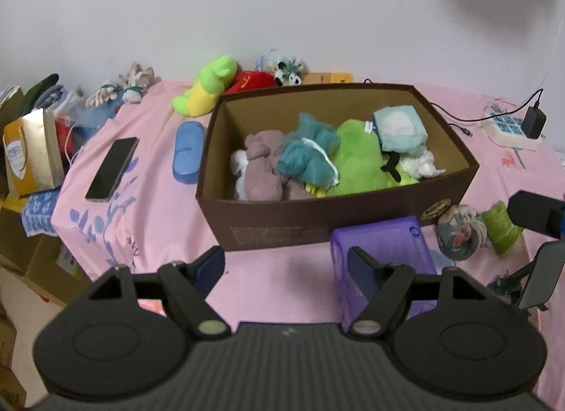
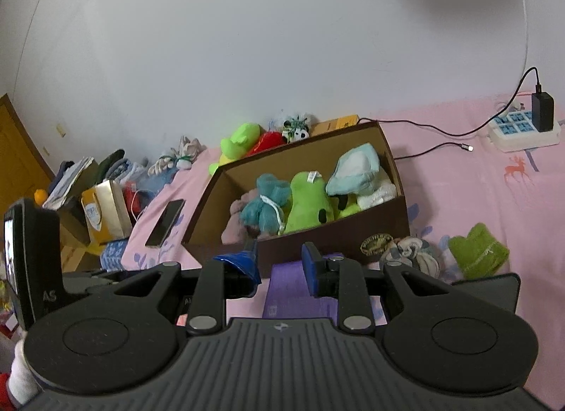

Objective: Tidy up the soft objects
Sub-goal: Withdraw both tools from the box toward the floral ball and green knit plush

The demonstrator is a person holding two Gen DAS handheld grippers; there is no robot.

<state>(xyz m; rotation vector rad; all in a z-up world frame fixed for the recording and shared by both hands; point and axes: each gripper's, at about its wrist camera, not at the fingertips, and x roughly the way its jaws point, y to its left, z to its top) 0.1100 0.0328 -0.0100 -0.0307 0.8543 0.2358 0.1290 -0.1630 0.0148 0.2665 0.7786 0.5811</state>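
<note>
A brown cardboard box (image 1: 317,224) stands on the pink bed and holds several soft toys: a mauve plush (image 1: 263,171), a teal one (image 1: 310,153), a green plush (image 1: 360,160) and a pale blue cushion (image 1: 399,128). The box also shows in the right wrist view (image 2: 317,238). A purple mesh pouch (image 1: 385,255) lies in front of the box, beside my open, empty left gripper (image 1: 286,269). A floral fabric ball (image 1: 459,231) and a green cloth (image 1: 501,227) lie right of it. My right gripper (image 2: 280,269) is open and empty above the pouch (image 2: 293,291).
A green-yellow plush (image 1: 208,86), a red plush (image 1: 250,81) and a small panda toy (image 1: 289,73) lie behind the box. A phone (image 1: 113,167) and a blue case (image 1: 187,149) lie to its left. A power strip with charger (image 1: 512,125) is at the right. Bags and boxes crowd the left bedside.
</note>
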